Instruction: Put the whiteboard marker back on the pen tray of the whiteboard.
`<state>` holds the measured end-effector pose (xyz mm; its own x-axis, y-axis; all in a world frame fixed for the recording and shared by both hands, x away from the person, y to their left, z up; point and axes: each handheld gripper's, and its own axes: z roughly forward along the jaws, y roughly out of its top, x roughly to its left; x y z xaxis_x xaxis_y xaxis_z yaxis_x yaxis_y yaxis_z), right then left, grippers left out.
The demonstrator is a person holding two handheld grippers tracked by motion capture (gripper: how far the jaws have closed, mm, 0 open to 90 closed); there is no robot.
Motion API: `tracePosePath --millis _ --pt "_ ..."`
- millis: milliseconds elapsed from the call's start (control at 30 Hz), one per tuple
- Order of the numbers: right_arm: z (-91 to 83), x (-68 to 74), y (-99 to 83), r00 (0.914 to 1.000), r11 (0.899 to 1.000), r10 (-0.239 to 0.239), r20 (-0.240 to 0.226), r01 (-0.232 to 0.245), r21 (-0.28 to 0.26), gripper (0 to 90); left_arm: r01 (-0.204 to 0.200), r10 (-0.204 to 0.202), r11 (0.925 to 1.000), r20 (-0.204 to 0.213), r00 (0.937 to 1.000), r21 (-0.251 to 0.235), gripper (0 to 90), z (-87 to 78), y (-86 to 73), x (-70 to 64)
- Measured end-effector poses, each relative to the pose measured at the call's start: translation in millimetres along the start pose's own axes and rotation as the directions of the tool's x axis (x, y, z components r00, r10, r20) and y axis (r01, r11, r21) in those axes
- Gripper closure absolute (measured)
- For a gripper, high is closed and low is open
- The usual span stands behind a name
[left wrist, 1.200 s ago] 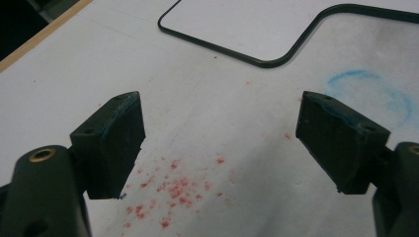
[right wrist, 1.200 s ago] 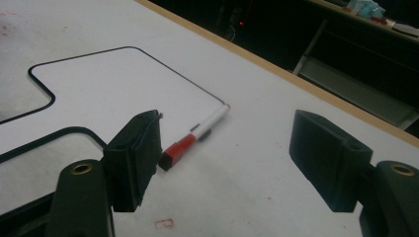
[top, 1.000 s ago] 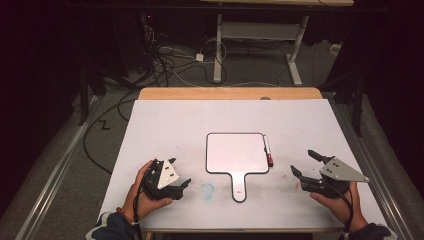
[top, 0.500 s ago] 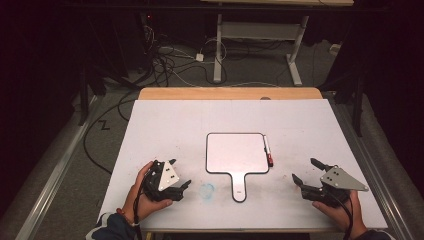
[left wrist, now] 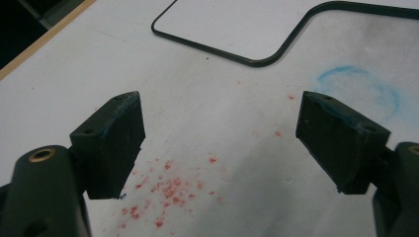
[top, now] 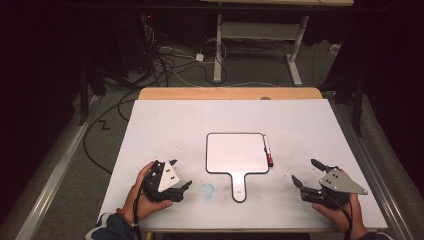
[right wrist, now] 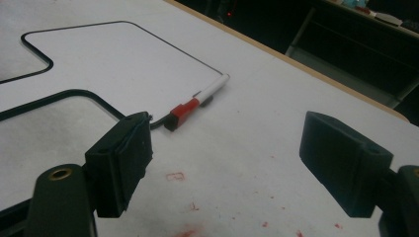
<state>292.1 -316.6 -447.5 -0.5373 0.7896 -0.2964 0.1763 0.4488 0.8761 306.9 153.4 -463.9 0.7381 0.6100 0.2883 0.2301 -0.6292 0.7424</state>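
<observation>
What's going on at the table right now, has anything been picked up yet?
Nothing is held. A person holds the left tongs and the right tongs near the front of the white table, both open and empty. Between them lies a small white paddle-shaped whiteboard with a black rim. A white marker with a red cap rests against the board's right edge, nearer the right tongs.

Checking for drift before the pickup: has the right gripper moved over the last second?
Yes. The right gripper has pulled back toward the person and table edge, farther from the marker, which lies unmoved beside the whiteboard.
</observation>
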Motion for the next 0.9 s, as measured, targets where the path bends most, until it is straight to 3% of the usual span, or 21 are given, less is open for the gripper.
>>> tracePosePath --millis 300,900 --pt "-0.4 -0.7 1.0 0.9999 1.000 0.010 0.001 -0.010 -0.015 21.3 -0.002 0.002 1.0000 0.000 1.0000 0.001 17.7 -1.2 -0.9 -0.7" --pt "0.1 0.4 1.5 0.9999 1.000 -0.013 0.002 0.013 -0.018 21.3 -0.002 0.002 0.9998 0.004 1.0000 0.019 17.7 2.2 -0.5 0.1"
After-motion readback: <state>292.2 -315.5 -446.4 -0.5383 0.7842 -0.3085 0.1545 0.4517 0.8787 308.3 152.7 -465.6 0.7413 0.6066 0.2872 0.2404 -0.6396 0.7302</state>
